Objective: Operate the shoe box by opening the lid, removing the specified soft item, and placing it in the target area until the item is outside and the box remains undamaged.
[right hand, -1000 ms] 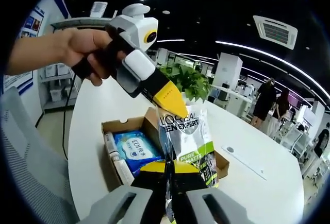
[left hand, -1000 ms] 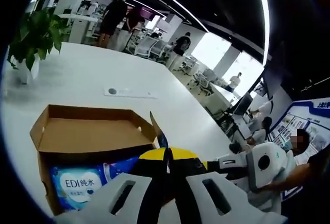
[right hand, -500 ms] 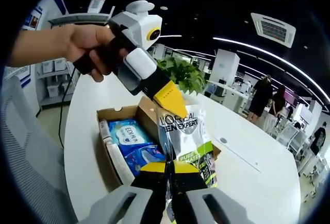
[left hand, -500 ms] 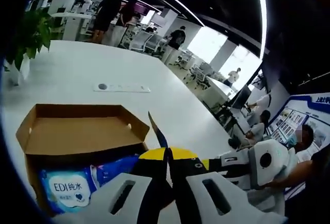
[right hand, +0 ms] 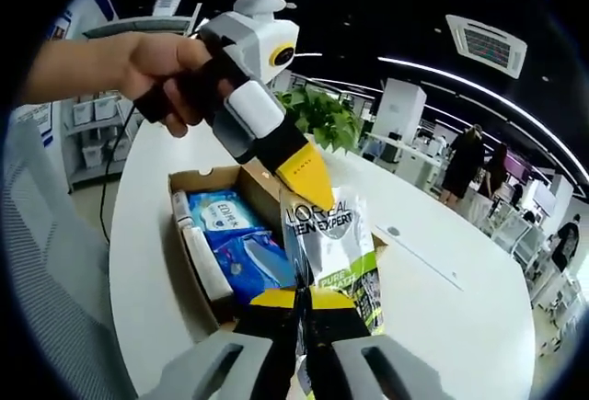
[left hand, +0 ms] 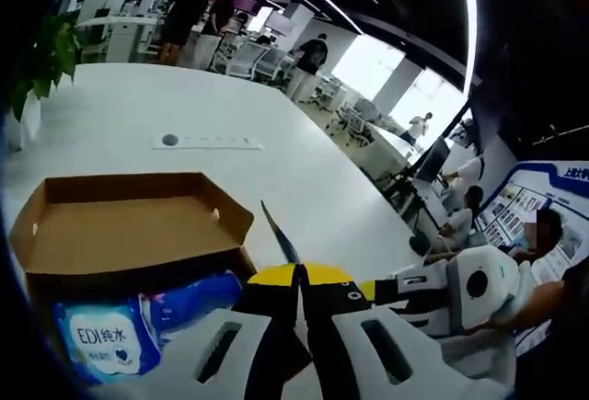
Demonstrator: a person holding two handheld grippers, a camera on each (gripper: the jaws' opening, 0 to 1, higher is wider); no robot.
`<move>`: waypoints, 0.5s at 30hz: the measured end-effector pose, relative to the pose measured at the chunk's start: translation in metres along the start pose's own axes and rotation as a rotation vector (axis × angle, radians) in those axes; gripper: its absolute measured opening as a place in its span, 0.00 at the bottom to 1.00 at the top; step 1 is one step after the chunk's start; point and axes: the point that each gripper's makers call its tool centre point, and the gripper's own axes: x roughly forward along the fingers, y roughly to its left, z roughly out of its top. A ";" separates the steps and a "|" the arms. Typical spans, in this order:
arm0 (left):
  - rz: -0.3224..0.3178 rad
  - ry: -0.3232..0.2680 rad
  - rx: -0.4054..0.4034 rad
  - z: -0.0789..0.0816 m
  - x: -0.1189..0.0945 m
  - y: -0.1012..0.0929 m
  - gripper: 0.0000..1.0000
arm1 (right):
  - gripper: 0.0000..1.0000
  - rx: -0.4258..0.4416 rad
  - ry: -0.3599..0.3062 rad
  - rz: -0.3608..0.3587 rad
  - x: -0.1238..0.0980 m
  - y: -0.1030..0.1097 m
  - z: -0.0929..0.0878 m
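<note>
Right gripper (right hand: 301, 297) clamps bottom edge of silver pouch (right hand: 327, 244); left gripper (right hand: 308, 177) pinches pouch top. Pouch hangs upright between them, above open shoe box (right hand: 204, 290). Blue wipes pack (right hand: 219, 219) inside box. Box rests on white table (right hand: 442, 326).

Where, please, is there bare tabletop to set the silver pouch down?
Beyond the open brown cardboard box, the white table is bare up to the flat socket strip. Inside the box is crowded with blue wipe packs. Both hand-held grippers pinch the silver-and-green pouch.
</note>
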 end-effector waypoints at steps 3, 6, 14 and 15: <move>-0.001 0.012 -0.002 -0.004 0.006 0.000 0.00 | 0.00 -0.004 0.010 -0.001 -0.001 -0.002 -0.006; -0.002 0.028 -0.003 -0.008 0.013 -0.001 0.00 | 0.00 -0.006 0.025 0.000 -0.001 -0.005 -0.015; -0.004 0.069 -0.011 -0.018 0.031 0.000 0.00 | 0.00 -0.013 0.064 -0.001 0.000 -0.010 -0.034; -0.003 0.076 -0.012 -0.020 0.033 0.000 0.00 | 0.00 -0.013 0.069 -0.002 0.000 -0.011 -0.037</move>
